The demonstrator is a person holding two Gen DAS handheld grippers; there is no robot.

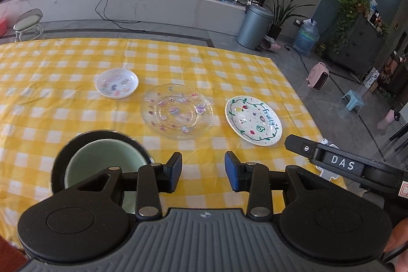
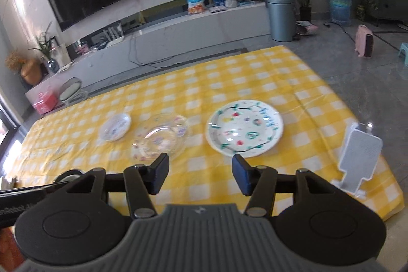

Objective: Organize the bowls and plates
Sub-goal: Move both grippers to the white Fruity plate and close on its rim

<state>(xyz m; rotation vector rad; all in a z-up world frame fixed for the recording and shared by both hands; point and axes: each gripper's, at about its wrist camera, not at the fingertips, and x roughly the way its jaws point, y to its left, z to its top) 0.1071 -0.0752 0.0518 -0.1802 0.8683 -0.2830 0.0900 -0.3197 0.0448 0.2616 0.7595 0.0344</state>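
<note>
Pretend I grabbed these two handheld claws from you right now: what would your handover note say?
Left claw: open, holding nothing, hovering above the yellow checked tablecloth.
Right claw: open, holding nothing, pointing towards the plates.
Dishes: the small white patterned dish, clear glass plate and white "Fruity" plate with painted fruit lie in a row, each apart from the others. A pale green bowl sitting inside a black bowl is near the left claw.
Done: the two bowls appear nested.
Left: the three plates are not yet stacked; nothing is gripped.
</note>
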